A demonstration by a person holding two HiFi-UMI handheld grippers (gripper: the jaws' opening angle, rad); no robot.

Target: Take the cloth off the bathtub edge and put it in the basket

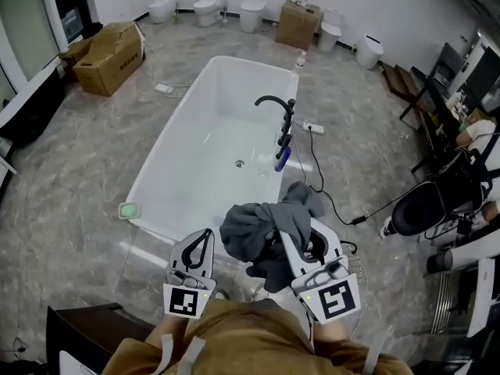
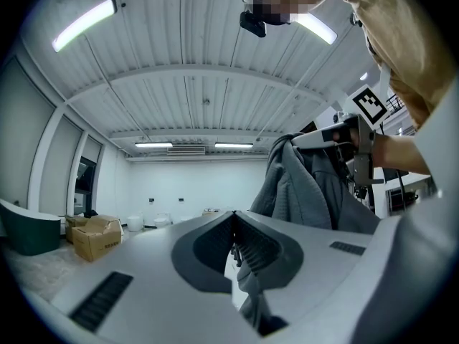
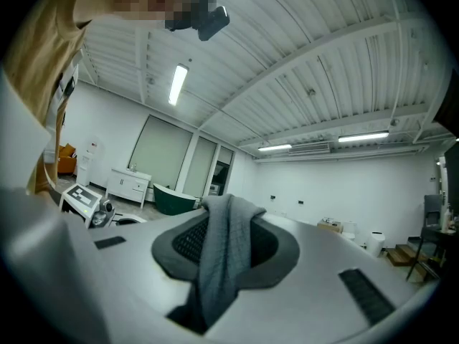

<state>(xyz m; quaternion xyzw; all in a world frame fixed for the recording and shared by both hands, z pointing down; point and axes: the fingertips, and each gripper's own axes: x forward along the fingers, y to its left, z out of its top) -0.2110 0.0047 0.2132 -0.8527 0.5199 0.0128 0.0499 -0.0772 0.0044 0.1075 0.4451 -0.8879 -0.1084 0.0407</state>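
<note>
A dark grey cloth (image 1: 262, 229) hangs in a bunch over the near end of the white bathtub (image 1: 176, 170), lifted clear of the rim. My right gripper (image 1: 280, 229) is shut on it. In the right gripper view a fold of the cloth (image 3: 219, 256) drapes over the tips of that gripper (image 3: 224, 212). My left gripper (image 1: 207, 234) is just left of the cloth, shut and holding nothing. From the left gripper (image 2: 233, 219) I see the cloth (image 2: 301, 185) hanging from the right gripper (image 2: 337, 138). I cannot make out a basket.
A black faucet (image 1: 275, 104) and a blue bottle (image 1: 282, 158) stand on the tub's right rim, and a green pad (image 1: 129, 209) lies on its left rim. Cardboard boxes (image 1: 109, 57), toilets (image 1: 207, 6), a black chair (image 1: 430, 201) and a floor cable (image 1: 336, 201) surround the tub.
</note>
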